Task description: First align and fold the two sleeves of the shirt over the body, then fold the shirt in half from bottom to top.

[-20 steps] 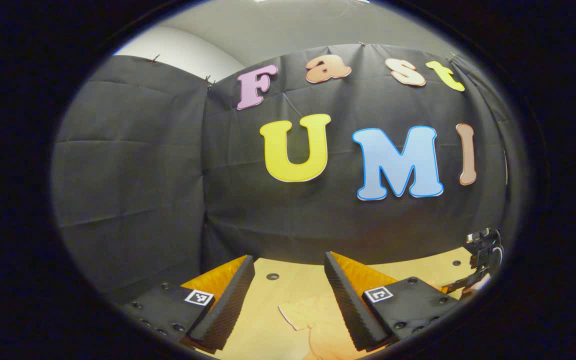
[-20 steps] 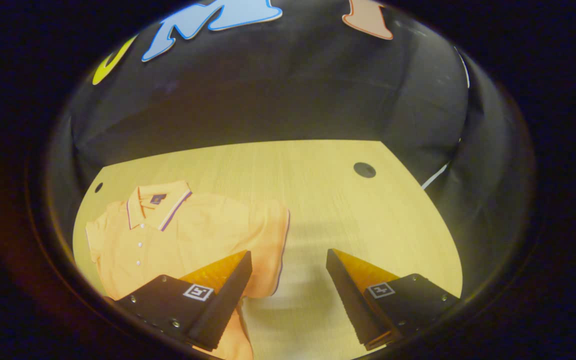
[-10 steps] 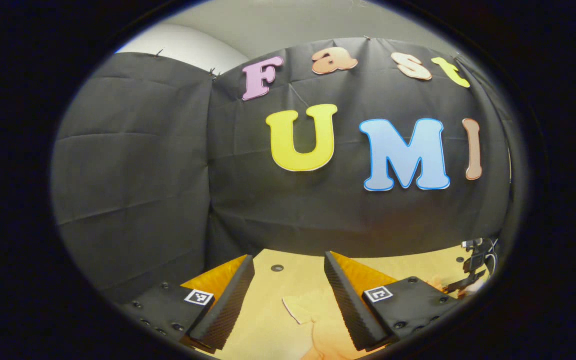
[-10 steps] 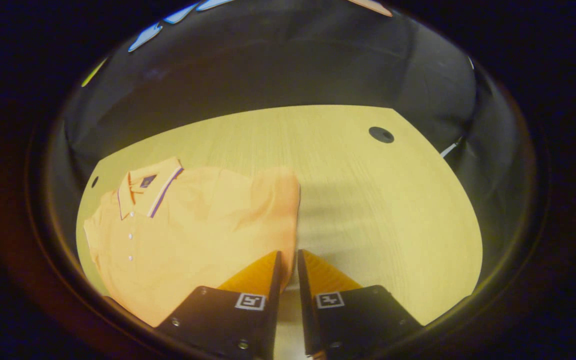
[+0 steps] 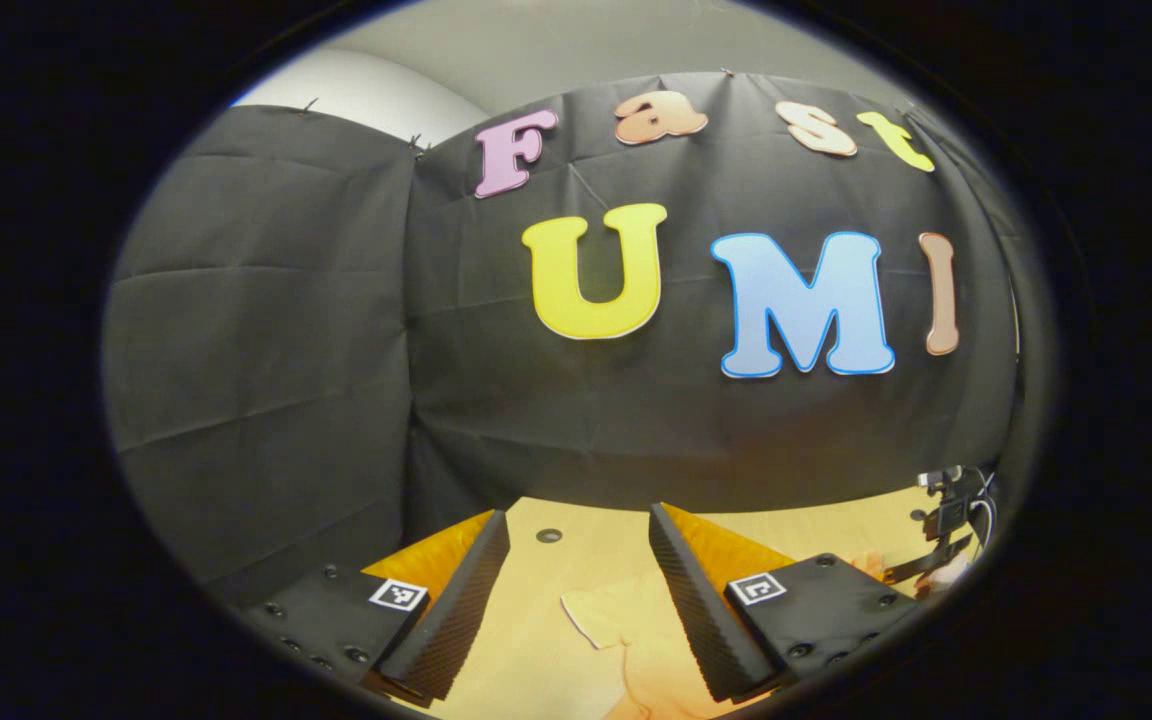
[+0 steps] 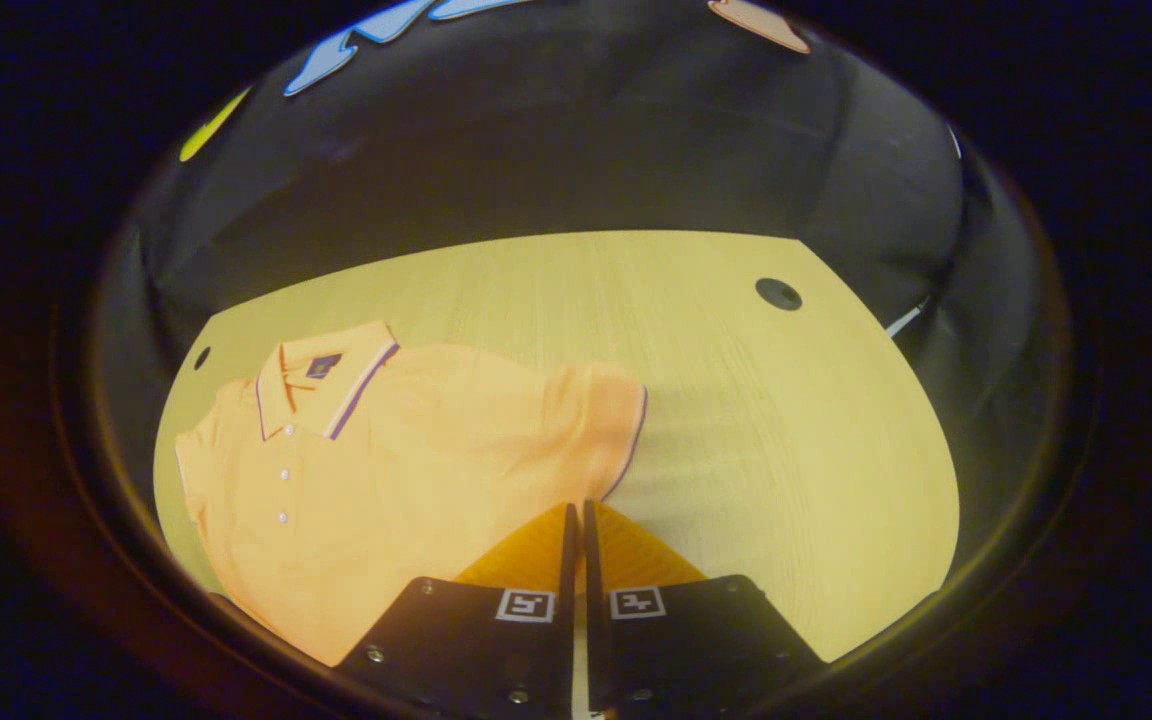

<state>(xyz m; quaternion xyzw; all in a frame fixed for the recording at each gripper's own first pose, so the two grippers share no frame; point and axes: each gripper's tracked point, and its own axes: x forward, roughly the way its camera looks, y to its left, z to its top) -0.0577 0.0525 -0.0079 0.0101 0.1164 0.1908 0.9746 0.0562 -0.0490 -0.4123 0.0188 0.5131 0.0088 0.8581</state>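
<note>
Shirt (image 6: 406,470) lies flat on your table (image 6: 786,420), up and to the left of your right gripper (image 6: 576,515) fingertips, its collar (image 6: 321,375) toward the far left and its body running down toward you. One short sleeve (image 6: 601,420) reaches out just above those fingertips, its hem touching or nearly touching them; you cannot tell whether cloth is caught between them. Your right fingers are pressed together with barely a slit between them, angled down at the table. Your left gripper (image 5: 571,560) sits low and nearly level, looking at the booth wall, its fingers spread wide. Between them you see the table and a sleeve edge (image 5: 616,615) of the shirt lying near the right finger (image 5: 686,590). A round hole (image 5: 548,536) in the table sits just beyond the gap.
</note>
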